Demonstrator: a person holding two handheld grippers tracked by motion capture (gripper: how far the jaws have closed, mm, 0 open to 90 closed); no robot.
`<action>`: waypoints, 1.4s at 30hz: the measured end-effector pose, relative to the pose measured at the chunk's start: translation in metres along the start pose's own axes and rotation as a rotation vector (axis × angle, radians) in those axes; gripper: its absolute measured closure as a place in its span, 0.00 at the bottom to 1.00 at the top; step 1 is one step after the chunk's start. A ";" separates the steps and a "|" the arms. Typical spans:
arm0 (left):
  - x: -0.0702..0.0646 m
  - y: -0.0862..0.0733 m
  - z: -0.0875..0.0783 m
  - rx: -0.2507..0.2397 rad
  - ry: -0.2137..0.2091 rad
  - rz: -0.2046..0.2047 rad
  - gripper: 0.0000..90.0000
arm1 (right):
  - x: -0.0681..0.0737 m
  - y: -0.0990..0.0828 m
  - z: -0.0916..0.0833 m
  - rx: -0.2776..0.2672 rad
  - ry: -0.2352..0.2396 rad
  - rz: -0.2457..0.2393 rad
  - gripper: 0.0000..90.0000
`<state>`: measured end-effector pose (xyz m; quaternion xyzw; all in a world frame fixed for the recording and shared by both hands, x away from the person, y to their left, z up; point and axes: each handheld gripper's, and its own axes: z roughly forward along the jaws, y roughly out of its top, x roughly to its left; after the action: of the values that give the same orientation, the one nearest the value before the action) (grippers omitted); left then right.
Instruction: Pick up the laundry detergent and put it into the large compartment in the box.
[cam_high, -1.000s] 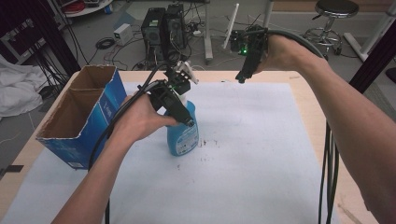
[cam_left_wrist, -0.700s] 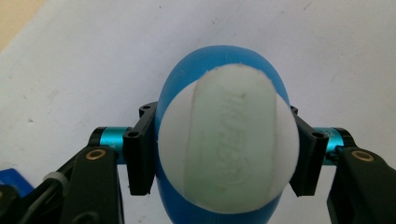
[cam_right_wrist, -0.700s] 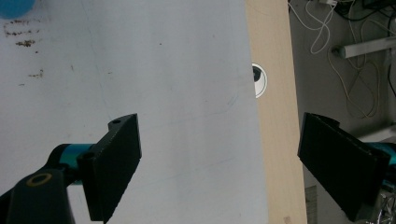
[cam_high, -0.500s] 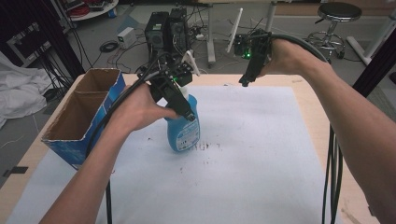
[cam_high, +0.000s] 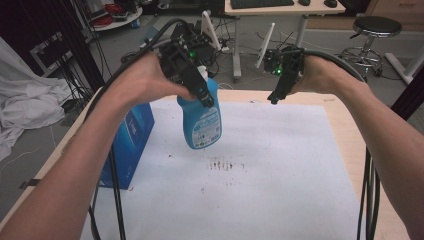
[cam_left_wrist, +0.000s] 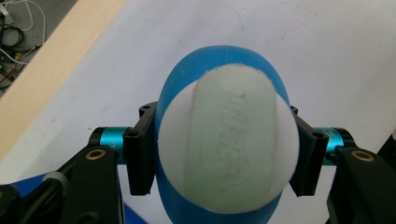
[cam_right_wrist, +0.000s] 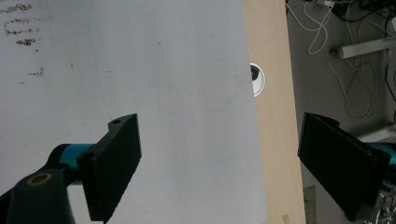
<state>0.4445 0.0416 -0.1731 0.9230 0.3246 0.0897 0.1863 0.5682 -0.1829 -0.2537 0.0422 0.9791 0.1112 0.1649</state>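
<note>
A blue spray bottle (cam_high: 202, 120) with a white head hangs in the air above the white sheet (cam_high: 260, 165), held near its top by my left gripper (cam_high: 200, 90). In the left gripper view the jaws press both sides of the bottle's white top (cam_left_wrist: 229, 144). My right gripper (cam_high: 276, 95) hovers above the table's far edge, to the right of the bottle. Its jaws stand wide apart over the sheet (cam_right_wrist: 163, 93) and the wooden table edge (cam_right_wrist: 273, 116), with nothing between them.
A blue cardboard box (cam_high: 127, 142) stands at the sheet's left edge. Brown specks (cam_high: 225, 166) stain the sheet's middle. A round cable hole (cam_right_wrist: 257, 79) sits in the table. Beyond the far edge are cables, desks and a stool (cam_high: 380, 30).
My left gripper has lifted the spray bottle off the sheet and up toward the camera. The right gripper has risen a little and stays open.
</note>
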 end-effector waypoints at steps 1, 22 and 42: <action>0.002 0.001 -0.005 -0.003 0.003 -0.001 0.43 | 0.000 0.000 0.000 0.000 0.000 0.000 0.14; 0.056 -0.029 -0.088 0.002 0.081 -0.105 0.43 | 0.000 0.002 0.001 -0.005 0.003 -0.001 0.14; 0.099 -0.102 -0.124 0.027 0.163 -0.211 0.43 | 0.004 0.012 0.005 -0.021 0.004 -0.033 0.14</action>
<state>0.4276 0.2134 -0.0960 0.8758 0.4351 0.1401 0.1551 0.5661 -0.1698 -0.2565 0.0243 0.9788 0.1188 0.1651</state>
